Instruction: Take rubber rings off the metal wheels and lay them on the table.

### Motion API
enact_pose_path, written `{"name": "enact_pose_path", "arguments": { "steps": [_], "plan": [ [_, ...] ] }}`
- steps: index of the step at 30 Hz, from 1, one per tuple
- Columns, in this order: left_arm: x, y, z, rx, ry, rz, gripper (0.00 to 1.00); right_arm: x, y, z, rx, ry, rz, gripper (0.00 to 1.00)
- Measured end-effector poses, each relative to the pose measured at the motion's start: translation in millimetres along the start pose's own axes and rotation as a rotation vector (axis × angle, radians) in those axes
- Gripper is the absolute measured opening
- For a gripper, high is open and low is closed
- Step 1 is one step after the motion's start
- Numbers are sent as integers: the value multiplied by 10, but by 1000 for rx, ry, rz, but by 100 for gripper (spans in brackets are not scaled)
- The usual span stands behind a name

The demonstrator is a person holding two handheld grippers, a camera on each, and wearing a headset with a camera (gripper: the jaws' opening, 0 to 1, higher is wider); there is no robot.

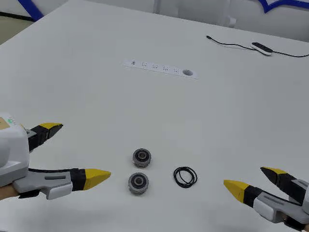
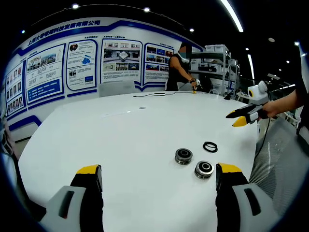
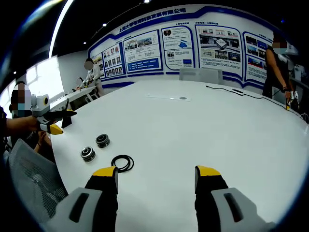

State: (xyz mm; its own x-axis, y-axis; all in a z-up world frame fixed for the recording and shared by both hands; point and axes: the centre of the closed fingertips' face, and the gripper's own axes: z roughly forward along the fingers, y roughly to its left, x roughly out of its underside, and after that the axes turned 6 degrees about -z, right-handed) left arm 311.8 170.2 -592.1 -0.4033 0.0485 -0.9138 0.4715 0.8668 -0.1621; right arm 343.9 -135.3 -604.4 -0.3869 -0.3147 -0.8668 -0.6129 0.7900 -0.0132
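Note:
Two metal wheels lie flat on the white table [image 1: 96,96], one [image 1: 142,157] just behind the other [image 1: 138,183]. To their right, black rubber rings [image 1: 185,177] lie overlapped on the tabletop. My left gripper [image 1: 77,152] hovers open to the left of the wheels, holding nothing. My right gripper [image 1: 253,178] is open and bare, to the right of the rings. In the left gripper view the wheels [image 2: 183,156] [image 2: 204,169] and rings [image 2: 210,146] sit ahead of the open jaws. The right gripper view has the rings [image 3: 122,162] nearest and the wheels [image 3: 102,140] [image 3: 88,153] beyond.
A white power strip [image 1: 161,68] lies flat mid-table. A small black and white device with a black cable [image 1: 262,47] sits at the far right. A person [image 2: 179,67] stands past the far end of the table. A mesh chair back [image 3: 34,179] stands close by the table edge.

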Motion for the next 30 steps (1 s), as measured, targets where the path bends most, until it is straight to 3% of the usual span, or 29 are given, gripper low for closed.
{"name": "enact_pose_path", "arguments": {
  "steps": [11,21,30],
  "plan": [
    [65,-14,-6,5,15,-8,100,-55,68,77,-36,13,-71,72],
    [38,9,-35,-15,-2,-23,100,-103,56,122,-36,14,-91,78],
    [84,8,-48,-13,9,-26,100,-81,52,112,-43,19,-88,80]
  ]
}}
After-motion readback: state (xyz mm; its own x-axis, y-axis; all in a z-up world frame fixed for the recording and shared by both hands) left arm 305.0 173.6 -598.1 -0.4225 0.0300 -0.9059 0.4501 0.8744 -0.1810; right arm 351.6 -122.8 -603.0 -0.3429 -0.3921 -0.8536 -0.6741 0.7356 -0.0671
